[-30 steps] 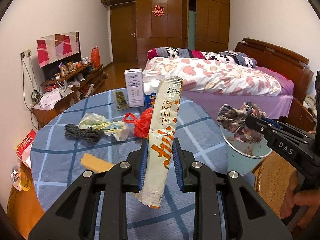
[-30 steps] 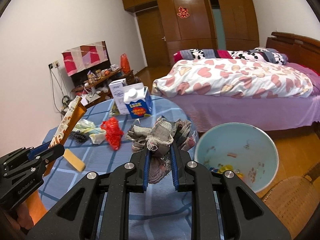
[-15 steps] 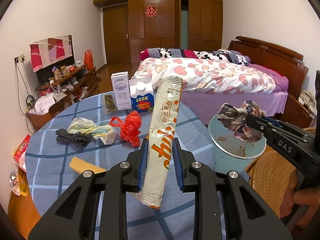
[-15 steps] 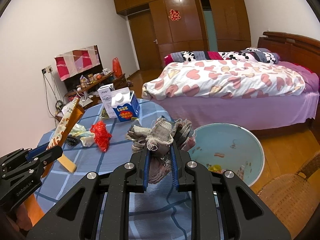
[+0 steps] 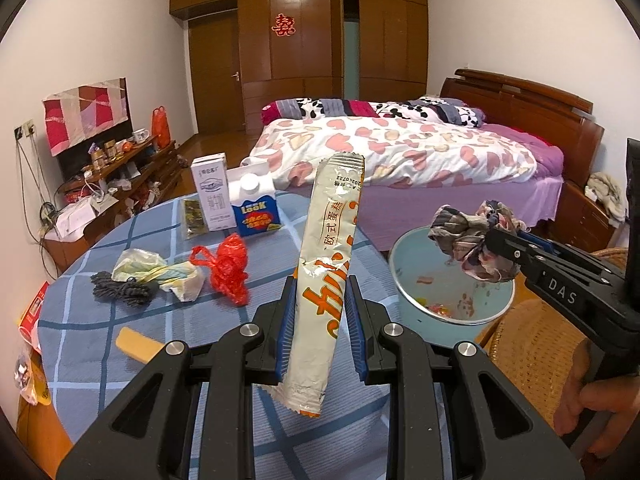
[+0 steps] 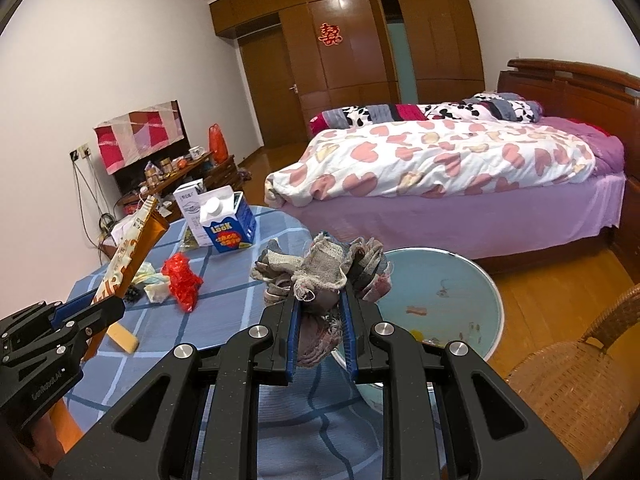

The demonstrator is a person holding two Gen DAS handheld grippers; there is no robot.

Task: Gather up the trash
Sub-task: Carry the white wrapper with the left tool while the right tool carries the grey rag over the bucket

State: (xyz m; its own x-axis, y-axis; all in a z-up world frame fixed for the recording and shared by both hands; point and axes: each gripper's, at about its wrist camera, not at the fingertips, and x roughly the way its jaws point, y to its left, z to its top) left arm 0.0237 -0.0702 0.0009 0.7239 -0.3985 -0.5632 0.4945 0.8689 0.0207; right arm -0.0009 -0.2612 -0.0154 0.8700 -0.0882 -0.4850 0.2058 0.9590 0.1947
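Observation:
My left gripper [image 5: 320, 300] is shut on a long cream snack wrapper [image 5: 332, 248] with orange print, held upright above the blue checked table [image 5: 120, 364]. My right gripper [image 6: 320, 300] is shut on a crumpled grey and pink rag [image 6: 320, 268]. In the left wrist view the rag [image 5: 468, 246] hangs over the near rim of the pale blue bin [image 5: 404, 280]. The bin [image 6: 480, 280] stands on the floor beside the table and holds a few scraps. From the right wrist camera the wrapper [image 6: 128, 252] appears at the left.
On the table lie a red plastic bag [image 5: 226, 268], a crumpled pale bag [image 5: 160, 276], a dark yarn bundle [image 5: 120, 292], a yellow block [image 5: 138, 346], two cartons [image 5: 236, 206] and a small packet [image 5: 193, 218]. A wicker chair [image 6: 580, 392] is at right, a bed [image 6: 460, 168] behind.
Both grippers have shifted to the right with their loads. The bin now shows more fully, and the rag sits over its rim.

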